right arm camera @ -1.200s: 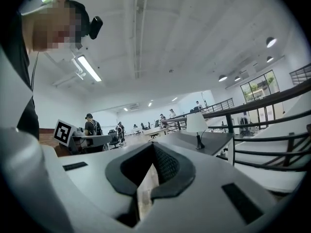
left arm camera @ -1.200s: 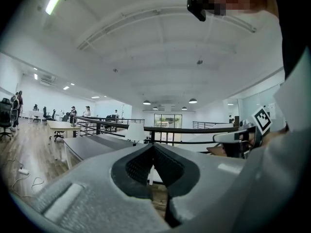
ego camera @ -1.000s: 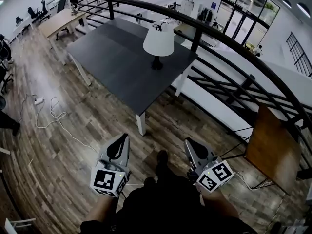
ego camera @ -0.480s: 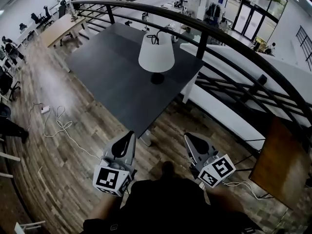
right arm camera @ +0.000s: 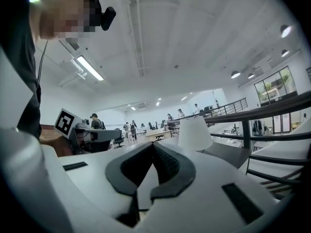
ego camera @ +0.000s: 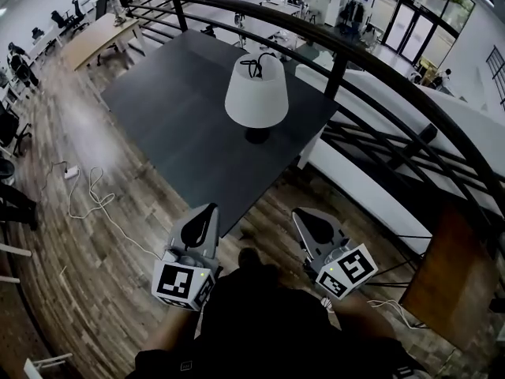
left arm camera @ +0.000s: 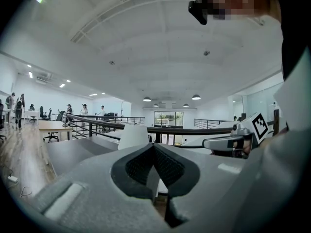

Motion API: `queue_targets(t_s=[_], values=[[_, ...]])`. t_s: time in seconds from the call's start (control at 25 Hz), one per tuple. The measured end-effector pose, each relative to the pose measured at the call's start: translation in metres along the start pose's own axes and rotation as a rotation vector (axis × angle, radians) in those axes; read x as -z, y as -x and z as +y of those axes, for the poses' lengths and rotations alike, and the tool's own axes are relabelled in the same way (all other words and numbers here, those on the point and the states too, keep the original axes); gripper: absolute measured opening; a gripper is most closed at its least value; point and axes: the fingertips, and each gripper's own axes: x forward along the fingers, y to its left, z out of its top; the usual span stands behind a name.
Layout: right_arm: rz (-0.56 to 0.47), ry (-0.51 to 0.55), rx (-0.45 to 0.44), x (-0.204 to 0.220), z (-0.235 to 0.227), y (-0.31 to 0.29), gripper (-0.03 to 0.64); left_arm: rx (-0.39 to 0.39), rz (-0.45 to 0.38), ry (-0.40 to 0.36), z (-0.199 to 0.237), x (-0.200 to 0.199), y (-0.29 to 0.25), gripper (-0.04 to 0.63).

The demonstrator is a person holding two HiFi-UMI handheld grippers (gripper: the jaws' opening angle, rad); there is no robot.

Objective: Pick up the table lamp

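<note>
Table lamp [ego camera: 256, 93] stands on the far right part of a dark grey table [ego camera: 173, 117], well apart from both grippers, upright, with its white shade above a small black base [ego camera: 256, 135].

Nearest, at the bottom of the head view, the person holds the two grippers side by side over the wooden floor [ego camera: 102, 243], just short of the table's near corner. The left gripper [ego camera: 207, 212] has its jaws closed tip to tip with nothing between them; the left gripper view shows the pads meeting in front of the lamp's shade. The right gripper [ego camera: 301, 215] is likewise closed and empty, its pads pressed together in the right gripper view, where the lamp shows to the right of the jaws.

On the floor to the left lies a loose white cable [ego camera: 91, 192]. At the near right a brown board [ego camera: 442, 267] leans by the black railing [ego camera: 347, 50], which curves along the table's right side and behind the lamp. Farther left stands a light wooden desk [ego camera: 99, 38], with office chairs and people in the distance.
</note>
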Motion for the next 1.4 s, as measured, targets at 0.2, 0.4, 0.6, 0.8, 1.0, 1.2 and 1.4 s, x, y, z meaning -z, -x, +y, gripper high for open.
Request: queue_targets(t_s=[0.2,0.4,0.6,0.8,1.0,1.2,1.4], values=[[-0.001,0.032,0.004,-0.004,-0.015,-0.038,0.012,0.009,-0.017,0.006,0.03,-0.005,-0.037,0.005],[0.001,0.068,0.012,-0.011,-0.028,-0.068,0.012,0.033,-0.034,-0.004,0.05,-0.007,-0.062,0.005],[-0.01,0.088,0.023,-0.003,-0.043,-0.105,0.012,0.032,-0.046,-0.008,0.077,0.004,-0.08,0.005],[-0.008,0.127,0.004,0.011,-0.065,-0.133,0.012,0.023,-0.058,-0.028,0.093,0.013,-0.107,0.005],[-0.003,0.106,0.001,0.037,-0.093,-0.155,0.013,0.017,-0.032,-0.01,0.103,0.038,-0.14,0.005],[-0.011,0.129,-0.027,0.057,-0.107,-0.181,0.014,0.032,-0.015,-0.026,0.105,0.062,-0.17,0.005],[-0.021,0.159,-0.023,0.08,-0.126,-0.194,0.014,0.022,-0.016,-0.045,0.105,0.091,-0.189,0.005]])
